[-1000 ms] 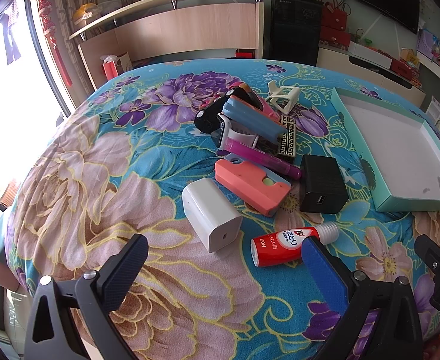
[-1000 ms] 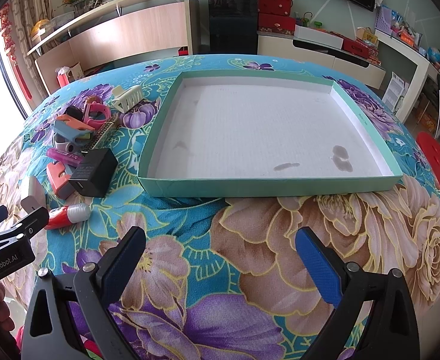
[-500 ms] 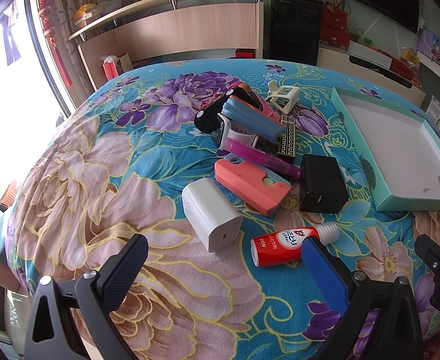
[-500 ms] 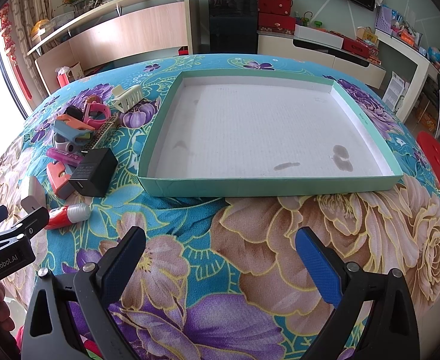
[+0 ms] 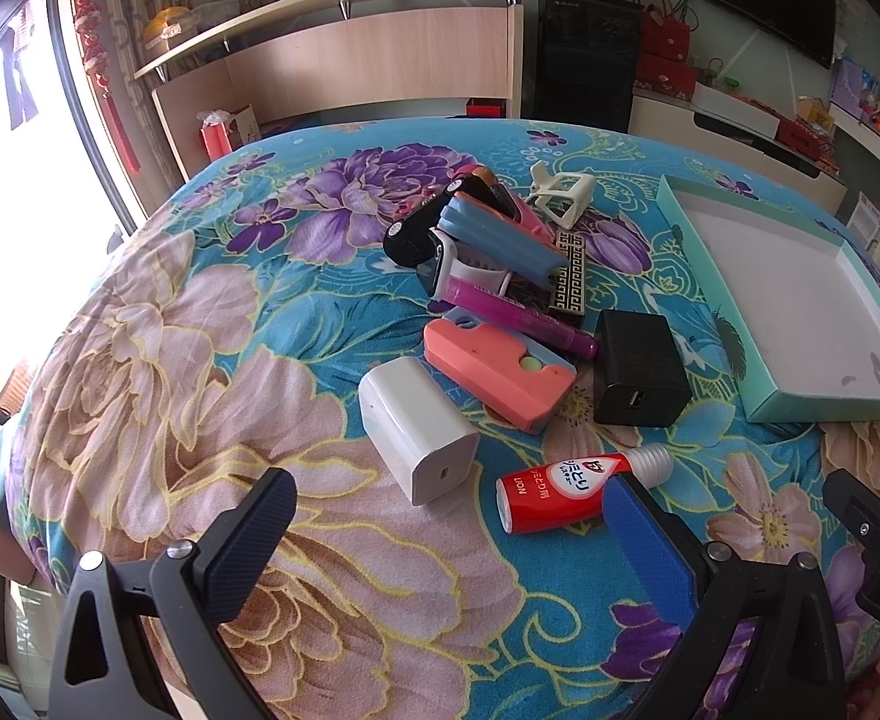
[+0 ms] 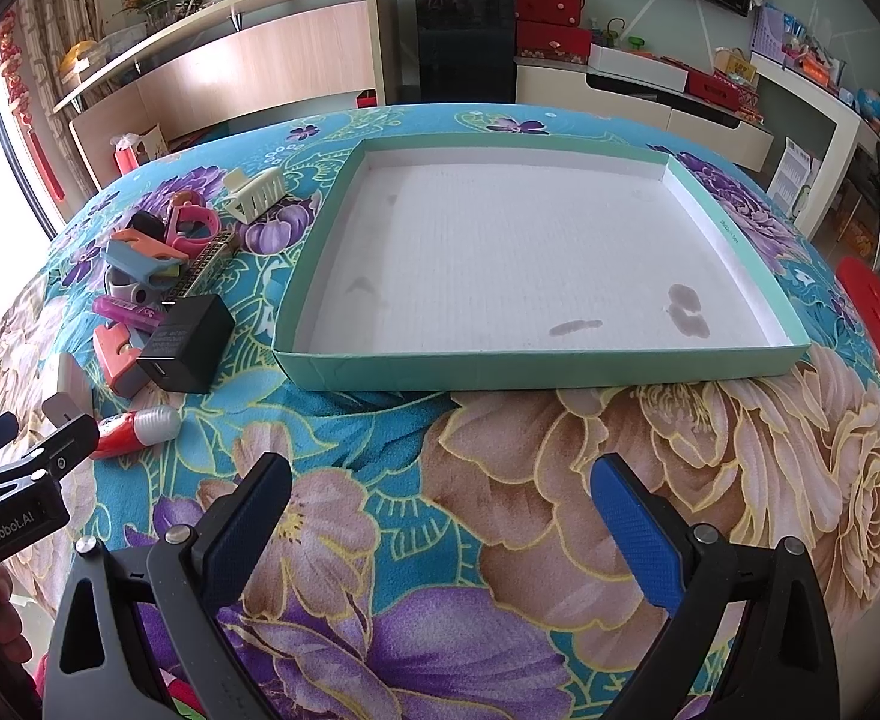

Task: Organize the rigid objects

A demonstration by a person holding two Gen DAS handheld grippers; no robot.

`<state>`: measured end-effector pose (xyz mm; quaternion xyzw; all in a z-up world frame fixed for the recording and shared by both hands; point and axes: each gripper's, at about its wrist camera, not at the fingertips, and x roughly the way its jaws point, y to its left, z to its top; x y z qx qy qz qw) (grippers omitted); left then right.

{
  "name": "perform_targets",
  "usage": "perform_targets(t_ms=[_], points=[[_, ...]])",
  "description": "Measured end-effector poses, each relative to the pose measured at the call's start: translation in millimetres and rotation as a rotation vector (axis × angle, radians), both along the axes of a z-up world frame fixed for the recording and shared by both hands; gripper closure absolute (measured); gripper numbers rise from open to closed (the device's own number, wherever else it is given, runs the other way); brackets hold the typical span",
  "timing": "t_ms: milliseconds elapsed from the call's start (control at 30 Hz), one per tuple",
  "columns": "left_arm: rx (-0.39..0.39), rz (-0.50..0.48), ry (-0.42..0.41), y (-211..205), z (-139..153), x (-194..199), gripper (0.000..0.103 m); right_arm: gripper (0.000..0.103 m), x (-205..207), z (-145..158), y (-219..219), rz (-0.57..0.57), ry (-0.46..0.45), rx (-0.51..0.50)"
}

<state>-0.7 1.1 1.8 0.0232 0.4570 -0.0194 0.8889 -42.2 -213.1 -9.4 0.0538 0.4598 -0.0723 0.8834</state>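
From the left wrist we see our left gripper spread wide and empty over the floral cloth, just short of the white charger and red glue tube.

From the right wrist, our right gripper gapes empty before the teal tray.

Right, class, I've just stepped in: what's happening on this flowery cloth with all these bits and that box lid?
A person holds a gripper in each hand, and both are open and empty. The left gripper hovers near a red tube and a white charger, beside a pile with a black charger and a pink case. The right gripper faces the shallow green tray, which holds nothing yet. Sorting hasn't started.
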Motion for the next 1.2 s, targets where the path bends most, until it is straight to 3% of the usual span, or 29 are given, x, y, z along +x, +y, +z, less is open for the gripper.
perform_targets(t_ms=[233, 333, 533, 1033, 1200], points=[[-0.081, -0.018, -0.013, 9.1, 5.5, 0.6, 0.000, 0.003, -2.8, 8.9, 0.8, 0.026, -0.028, 0.019], [-0.062, 0.000, 0.007, 21.4, 12.4, 5.9, 0.000, 0.003, 0.8, 20.9, 1.7, 0.059, -0.034, 0.098], [-0.054, 0.060, 0.065, 53.4, 18.3, 17.8, 0.000, 0.003, 18.2, 39.0, 40.6, 0.180, -0.045, 0.115], [-0.171, 0.011, 0.110, 66.6, 5.6, 28.7, 0.000, 0.003, 48.9, -0.7, 121.5, 0.337, 0.086, 0.080], [-0.152, -0.021, 0.119, 57.4, -1.3, 35.5, 0.000, 0.003, 53.1, -7.2, 132.7, 0.355, 0.105, 0.083]])
